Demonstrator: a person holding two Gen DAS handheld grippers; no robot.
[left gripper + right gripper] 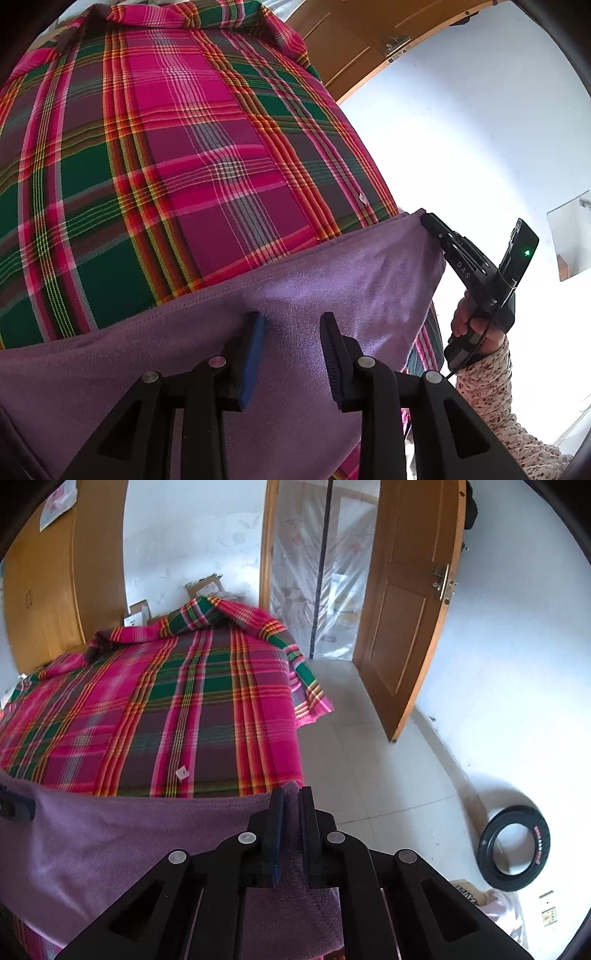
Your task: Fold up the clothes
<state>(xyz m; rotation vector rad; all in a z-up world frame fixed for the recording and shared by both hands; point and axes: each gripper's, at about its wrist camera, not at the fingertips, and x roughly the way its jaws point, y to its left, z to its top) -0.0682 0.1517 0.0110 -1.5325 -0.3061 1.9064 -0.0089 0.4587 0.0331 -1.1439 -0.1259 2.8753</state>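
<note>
Right wrist view: a purple cloth (110, 834) held up at the near edge of the plaid-covered bed (166, 709).
The right claw (291, 805) is nearly closed, pinching the cloth's top right corner. The left claw (291, 332) stands about half open with cloth in front of its pads; whether it grips is unclear, though its tip appears at the cloth's left edge in the right view. The hem runs taut between them, so the step appears to be spreading or carrying a fold. Next: keep the corners level and lay the cloth onto the bed.

Bare floor (373, 760) beside bed (166, 709); tyre (513, 849) beyond.
</note>
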